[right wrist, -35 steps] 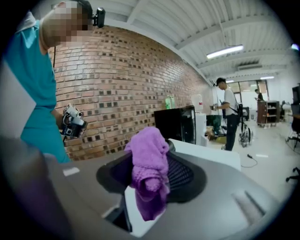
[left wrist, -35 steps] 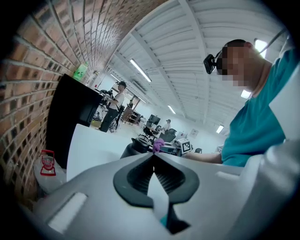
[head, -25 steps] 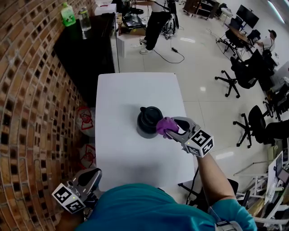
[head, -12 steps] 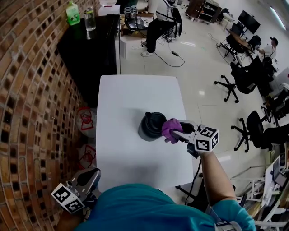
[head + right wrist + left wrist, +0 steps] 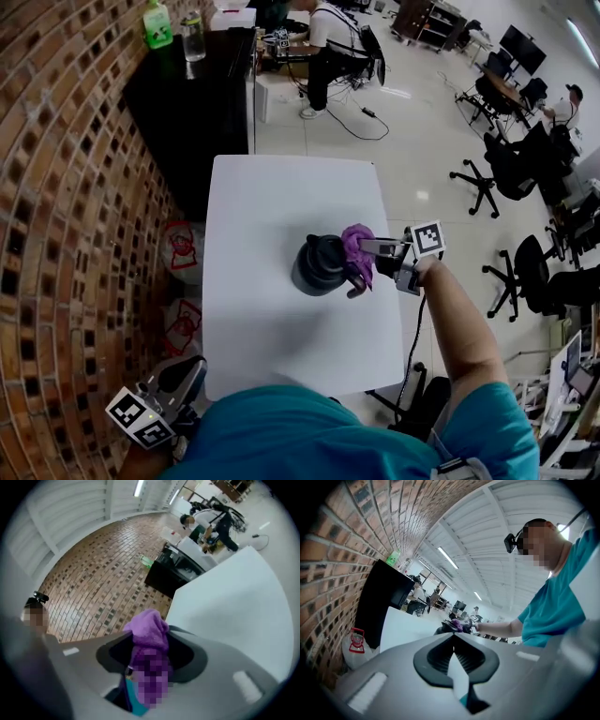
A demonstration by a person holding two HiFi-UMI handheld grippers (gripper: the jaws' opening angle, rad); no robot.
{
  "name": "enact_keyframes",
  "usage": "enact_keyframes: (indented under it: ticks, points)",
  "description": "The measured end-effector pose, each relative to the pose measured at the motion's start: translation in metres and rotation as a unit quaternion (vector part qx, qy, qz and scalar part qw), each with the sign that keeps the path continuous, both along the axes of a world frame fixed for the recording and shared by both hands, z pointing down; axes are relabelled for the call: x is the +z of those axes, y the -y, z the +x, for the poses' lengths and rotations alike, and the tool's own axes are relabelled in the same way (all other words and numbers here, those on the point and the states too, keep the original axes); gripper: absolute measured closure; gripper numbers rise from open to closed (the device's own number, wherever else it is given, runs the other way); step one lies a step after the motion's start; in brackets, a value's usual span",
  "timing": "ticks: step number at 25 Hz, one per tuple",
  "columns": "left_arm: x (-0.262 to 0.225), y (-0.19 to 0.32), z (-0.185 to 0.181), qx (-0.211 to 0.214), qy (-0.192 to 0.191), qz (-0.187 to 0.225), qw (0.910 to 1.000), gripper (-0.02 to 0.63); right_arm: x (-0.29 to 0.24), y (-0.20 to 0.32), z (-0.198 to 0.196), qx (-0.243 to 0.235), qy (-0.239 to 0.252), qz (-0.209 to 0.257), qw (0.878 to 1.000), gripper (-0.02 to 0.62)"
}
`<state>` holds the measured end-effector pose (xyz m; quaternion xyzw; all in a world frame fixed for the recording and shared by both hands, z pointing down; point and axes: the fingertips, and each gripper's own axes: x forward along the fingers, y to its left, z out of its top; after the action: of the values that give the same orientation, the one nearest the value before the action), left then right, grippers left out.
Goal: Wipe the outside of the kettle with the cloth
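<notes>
At frame centre, the kettle [image 5: 319,267] stands on the white table [image 5: 272,197]. The right gripper [image 5: 367,249] pinches the purple cloth [image 5: 356,246] against the kettle's right side. At lower left, off the table, the left gripper [image 5: 187,368] has its jaws pressed together on nothing.

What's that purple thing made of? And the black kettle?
The cloth looks like soft, fuzzy fabric, maybe microfibre: its surface is nappy and it bunches in folds where the right gripper pinches it. The kettle is dark and smooth with a dull sheen, so plastic or coated metal; I can't tell which.
</notes>
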<state>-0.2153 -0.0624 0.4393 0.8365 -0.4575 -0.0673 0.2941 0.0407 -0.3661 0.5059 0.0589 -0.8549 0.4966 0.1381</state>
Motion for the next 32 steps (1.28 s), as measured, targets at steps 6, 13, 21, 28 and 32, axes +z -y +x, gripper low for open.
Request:
enact_keyframes:
  ticks: [6,13,21,28,32]
  points:
    - [0.007,-0.009,-0.012,-0.019,0.000,-0.010,0.9998,0.606,0.009,0.035,-0.024,-0.057,-0.056,0.015,0.997,0.410]
    - [0.012,-0.016,-0.022,-0.036,-0.002,-0.017,0.9992,0.606,0.022,0.041,-0.068,-0.162,-0.208,0.034,0.964,0.410]
    - [0.010,-0.021,-0.030,-0.047,-0.006,-0.012,0.9988,0.606,0.033,0.023,-0.111,-0.320,-0.370,0.122,0.864,0.410]
    - [0.011,-0.023,-0.036,-0.051,-0.007,-0.008,0.9986,0.606,0.035,0.010,-0.141,-0.402,-0.438,0.212,0.775,0.410]
    - [0.010,-0.025,-0.038,-0.055,-0.007,-0.009,0.9984,0.606,0.031,-0.012,-0.153,-0.445,-0.447,0.282,0.723,0.410]
